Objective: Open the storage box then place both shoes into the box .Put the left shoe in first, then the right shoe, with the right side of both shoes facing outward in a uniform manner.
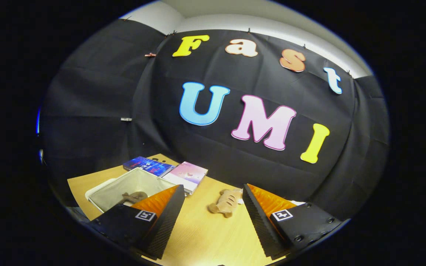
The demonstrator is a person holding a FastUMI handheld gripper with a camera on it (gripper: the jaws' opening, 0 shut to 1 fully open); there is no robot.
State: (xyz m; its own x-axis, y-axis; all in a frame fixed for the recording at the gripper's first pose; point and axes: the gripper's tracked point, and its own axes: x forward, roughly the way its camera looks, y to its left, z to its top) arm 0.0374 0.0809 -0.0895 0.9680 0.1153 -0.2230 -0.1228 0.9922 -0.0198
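The claw (210,216) hangs over the wooden table (201,236) with its two fingers (164,218) spread wide apart, gripping nothing; bare tabletop shows in the gap between them. Just ahead of the fingers, nearer the right one, a tan shoe (227,202) lies on the table, its strapped upper turned toward the camera. Beyond the left finger sits the storage box (131,184), pale and fabric-lined, its top open. Inside it rests the other shoe (134,197), also tan, lying on the box floor and partly hidden by the left fingertip. Just behind the box, two flat items lie side by side on the table: a blue book (148,165) and a pink book (188,173), the pink one touching or nearly touching the box's far corner. The black cloth wall (98,111) rises behind the table.
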